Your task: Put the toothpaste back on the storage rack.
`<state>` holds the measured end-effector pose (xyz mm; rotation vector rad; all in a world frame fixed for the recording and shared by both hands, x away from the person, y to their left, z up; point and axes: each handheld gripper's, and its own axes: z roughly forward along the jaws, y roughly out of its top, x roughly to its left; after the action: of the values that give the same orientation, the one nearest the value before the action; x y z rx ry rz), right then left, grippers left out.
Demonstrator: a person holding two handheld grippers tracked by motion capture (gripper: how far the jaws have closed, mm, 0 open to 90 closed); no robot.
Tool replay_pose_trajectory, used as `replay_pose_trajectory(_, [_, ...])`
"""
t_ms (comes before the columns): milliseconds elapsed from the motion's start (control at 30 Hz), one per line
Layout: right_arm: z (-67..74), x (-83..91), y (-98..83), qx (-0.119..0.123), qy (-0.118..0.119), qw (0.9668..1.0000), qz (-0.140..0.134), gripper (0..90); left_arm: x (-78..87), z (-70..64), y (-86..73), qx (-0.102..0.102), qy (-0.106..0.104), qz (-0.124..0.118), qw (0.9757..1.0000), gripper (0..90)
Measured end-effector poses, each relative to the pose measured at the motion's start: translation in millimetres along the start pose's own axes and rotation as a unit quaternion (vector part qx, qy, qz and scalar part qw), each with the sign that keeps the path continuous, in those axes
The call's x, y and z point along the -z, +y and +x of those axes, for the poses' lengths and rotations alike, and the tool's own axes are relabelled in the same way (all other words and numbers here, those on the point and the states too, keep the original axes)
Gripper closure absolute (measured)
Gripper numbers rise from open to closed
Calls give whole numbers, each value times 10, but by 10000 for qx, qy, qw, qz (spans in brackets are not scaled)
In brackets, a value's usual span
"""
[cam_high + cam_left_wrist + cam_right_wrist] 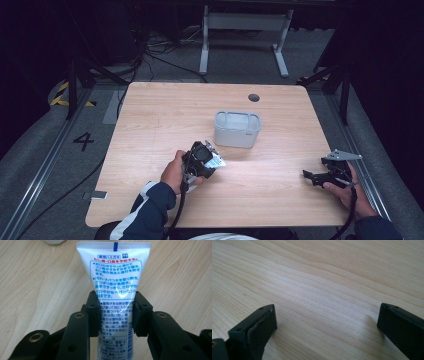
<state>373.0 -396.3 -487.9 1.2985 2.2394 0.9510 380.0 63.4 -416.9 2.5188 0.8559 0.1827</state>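
Toothpaste tube (115,290), white with blue and red Japanese print, sits clamped between the jaws of the left gripper (115,315), held above the wooden table (165,115) near its middle, crimped end pointing away. Just beyond stands a grey rectangular bin (237,129), apart from the tube. The right gripper (325,322) rests by the table's right edge, jaws spread wide over bare wood. Grey floor, cables and dark surroundings lie beyond.

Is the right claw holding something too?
No, the right claw is wide open, with bare table between its jaws.
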Motion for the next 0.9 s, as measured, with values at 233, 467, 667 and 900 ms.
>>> replay_pose_trajectory(233, [0,0,0,0,0,10000,0,28,150,45,-16,58,23,-267,9996,658])
replay_pose_trajectory(467, [0,0,-1,4,4,10000,0,28,308,57,-16,48,58,-608,9981,659])
replay_pose_trajectory(667, [0,0,-1,4,4,10000,0,28,370,70,-6,75,21,-842,9964,659])
replay_pose_trajectory(900, [0,0,-1,5,5,10000,0,28,426,88,13,122,109,-1123,9935,660])
